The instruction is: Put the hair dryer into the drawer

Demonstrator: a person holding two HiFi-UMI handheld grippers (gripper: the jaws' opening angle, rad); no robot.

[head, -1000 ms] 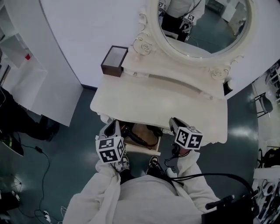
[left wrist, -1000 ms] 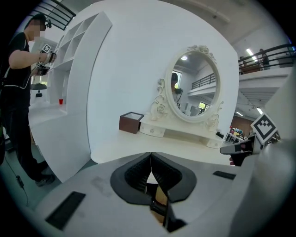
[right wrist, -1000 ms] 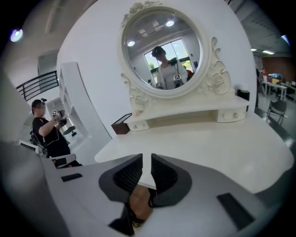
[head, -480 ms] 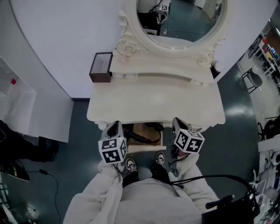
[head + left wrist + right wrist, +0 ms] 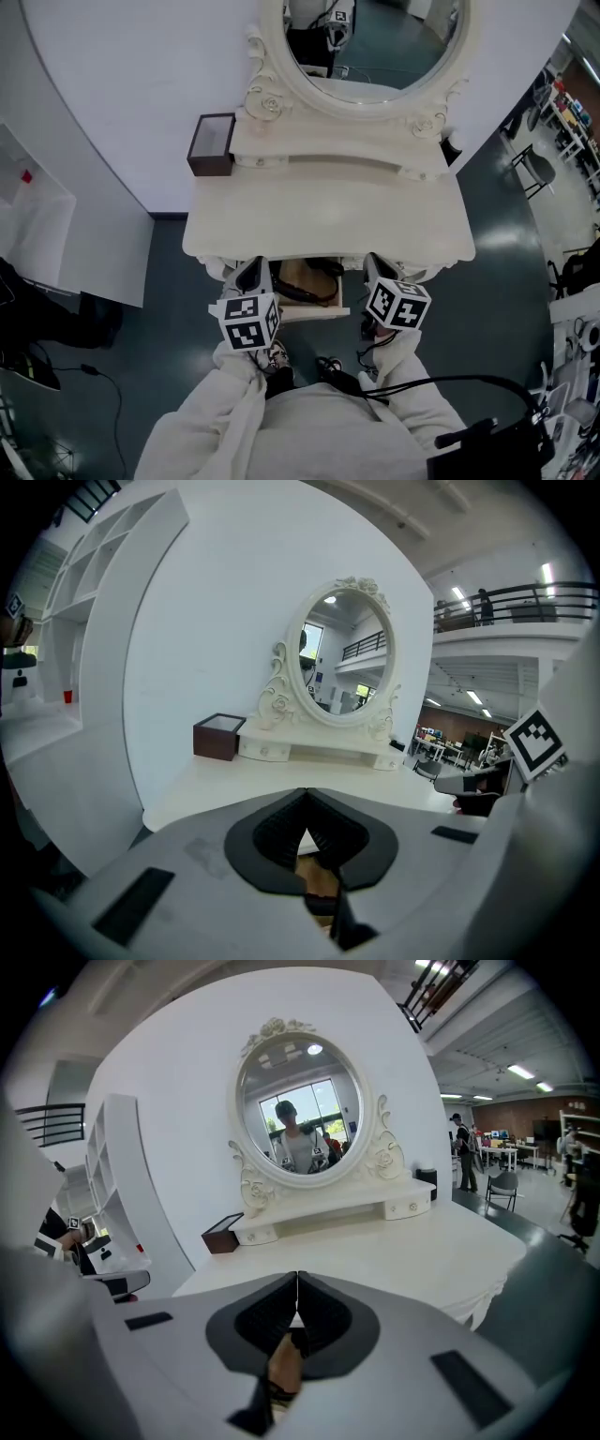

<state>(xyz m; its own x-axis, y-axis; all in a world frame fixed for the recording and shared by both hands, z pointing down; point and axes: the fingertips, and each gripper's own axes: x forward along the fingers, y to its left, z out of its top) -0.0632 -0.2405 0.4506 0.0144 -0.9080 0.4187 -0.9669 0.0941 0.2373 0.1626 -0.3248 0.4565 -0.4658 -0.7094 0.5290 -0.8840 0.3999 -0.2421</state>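
The dark hair dryer lies with its cord inside the open drawer under the front edge of the white dressing table. My left gripper is at the drawer's left side, and in the left gripper view its jaws meet with nothing between them. My right gripper is at the drawer's right side, and its jaws are also shut and empty. Neither touches the hair dryer. Most of the hair dryer is hidden under the table top.
An oval mirror in an ornate frame stands at the back of the table, with a brown box to its left. A white shelf unit stands further left. The person's shoes are on the floor below the drawer.
Both grippers have risen a little and stay at the two sides of the drawer front. The head view has shifted, so the table sits more centred.
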